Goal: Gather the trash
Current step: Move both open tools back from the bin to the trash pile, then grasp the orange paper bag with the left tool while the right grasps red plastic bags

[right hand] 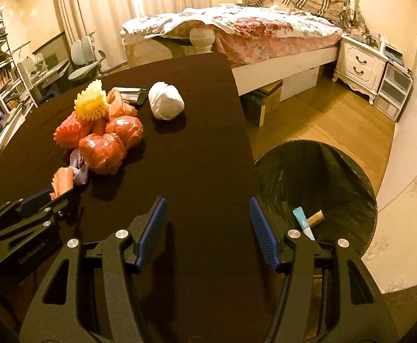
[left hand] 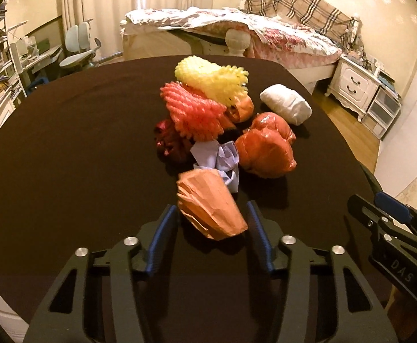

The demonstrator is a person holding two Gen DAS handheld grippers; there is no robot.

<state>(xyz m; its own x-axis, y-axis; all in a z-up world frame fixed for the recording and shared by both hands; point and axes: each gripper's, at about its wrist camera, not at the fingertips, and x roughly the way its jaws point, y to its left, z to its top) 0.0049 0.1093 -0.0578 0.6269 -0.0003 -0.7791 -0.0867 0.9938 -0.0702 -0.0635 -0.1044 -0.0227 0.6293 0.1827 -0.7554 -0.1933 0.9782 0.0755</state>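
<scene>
A pile of trash lies on the dark table (left hand: 65,143). A crumpled orange paper wad (left hand: 211,208) sits between the fingers of my open left gripper (left hand: 211,214), with gaps on both sides. Behind it lie a lilac paper (left hand: 219,158), an orange plastic bag (left hand: 268,148), a red foam net (left hand: 194,111), a yellow foam net (left hand: 211,78), a dark red wrapper (left hand: 169,141) and a white wad (left hand: 285,104). My right gripper (right hand: 208,217) is open and empty over the table's right edge, beside the black-lined bin (right hand: 322,188).
The bin holds a tube (right hand: 302,220) and a cork-coloured roll (right hand: 317,217). A dark flat item (right hand: 131,94) lies behind the pile. A bed (right hand: 237,28), a nightstand (right hand: 359,63) and a desk chair (right hand: 85,57) stand beyond the table.
</scene>
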